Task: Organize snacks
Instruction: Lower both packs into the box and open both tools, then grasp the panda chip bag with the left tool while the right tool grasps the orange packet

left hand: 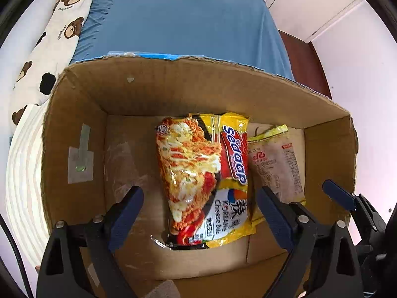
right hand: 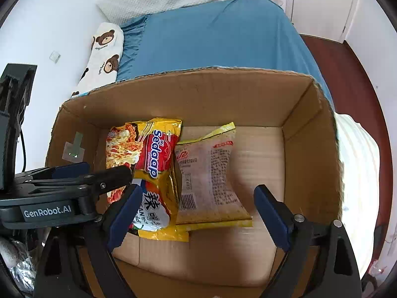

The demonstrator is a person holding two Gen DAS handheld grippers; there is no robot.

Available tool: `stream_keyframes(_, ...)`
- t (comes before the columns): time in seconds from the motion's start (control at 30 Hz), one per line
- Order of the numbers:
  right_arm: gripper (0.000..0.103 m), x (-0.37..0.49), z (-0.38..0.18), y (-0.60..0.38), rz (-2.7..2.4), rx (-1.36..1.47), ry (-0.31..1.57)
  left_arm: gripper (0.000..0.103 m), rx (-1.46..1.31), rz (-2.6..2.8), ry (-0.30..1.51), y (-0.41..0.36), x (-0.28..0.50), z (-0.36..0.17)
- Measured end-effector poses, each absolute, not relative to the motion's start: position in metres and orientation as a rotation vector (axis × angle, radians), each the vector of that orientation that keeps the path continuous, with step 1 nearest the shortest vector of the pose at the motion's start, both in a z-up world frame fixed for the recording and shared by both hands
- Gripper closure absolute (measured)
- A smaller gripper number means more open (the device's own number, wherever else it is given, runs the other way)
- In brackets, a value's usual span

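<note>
An open cardboard box (left hand: pixel 198 84) holds two snack packs. A yellow and red Sedaap noodle pack (left hand: pixel 206 173) lies on the box floor, partly over a pale pack with yellow edges (left hand: pixel 280 164). Both show in the right wrist view: the noodle pack (right hand: pixel 151 171) and the pale pack (right hand: pixel 208 178) inside the box (right hand: pixel 310 129). My left gripper (left hand: pixel 198 213) is open and empty above the noodle pack; it also shows in the right wrist view (right hand: pixel 99 173). My right gripper (right hand: pixel 196 211) is open and empty over the pale pack; one of its fingers (left hand: pixel 340 193) shows at the right.
The box sits beside a bed with a blue sheet (left hand: pixel 186 19) (right hand: pixel 218 42). A bear-print pillow (left hand: pixel 54 39) (right hand: pixel 106 52) lies at the left. A striped cloth (left hand: pixel 22 178) is left of the box. Dark wood floor (right hand: pixel 347 57) is at the right.
</note>
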State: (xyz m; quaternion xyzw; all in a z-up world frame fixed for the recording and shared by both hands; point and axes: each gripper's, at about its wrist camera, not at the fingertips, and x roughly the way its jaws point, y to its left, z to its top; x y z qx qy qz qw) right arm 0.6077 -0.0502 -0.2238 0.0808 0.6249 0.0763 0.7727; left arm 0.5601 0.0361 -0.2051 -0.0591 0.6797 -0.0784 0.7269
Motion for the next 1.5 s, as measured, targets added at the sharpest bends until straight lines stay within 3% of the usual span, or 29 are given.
stream_keyframes(0.57, 0.008, 0.507, -0.138, -0.070, 0.096, 0.134, 1.164, 0.009, -0.105, -0.185, 1.296, 0.033, 0.470, -0.116)
stream_keyframes(1.07, 0.007, 0.411, -0.089, -0.098, 0.135, 0.235, 1.116, 0.009, -0.138, -0.188, 1.194, 0.029, 0.371, -0.061)
stream_keyframes(1.3, 0.007, 0.371, -0.125, -0.119, 0.131, 0.312, 1.223, 0.009, -0.068, -0.096, 1.195, 0.051, 0.320, -0.091)
stream_keyframes(1.5, 0.007, 0.348, -0.189, -0.131, 0.099, 0.339, 1.365, 0.009, -0.046, 0.028, 1.371, 0.093, 0.279, -0.178)
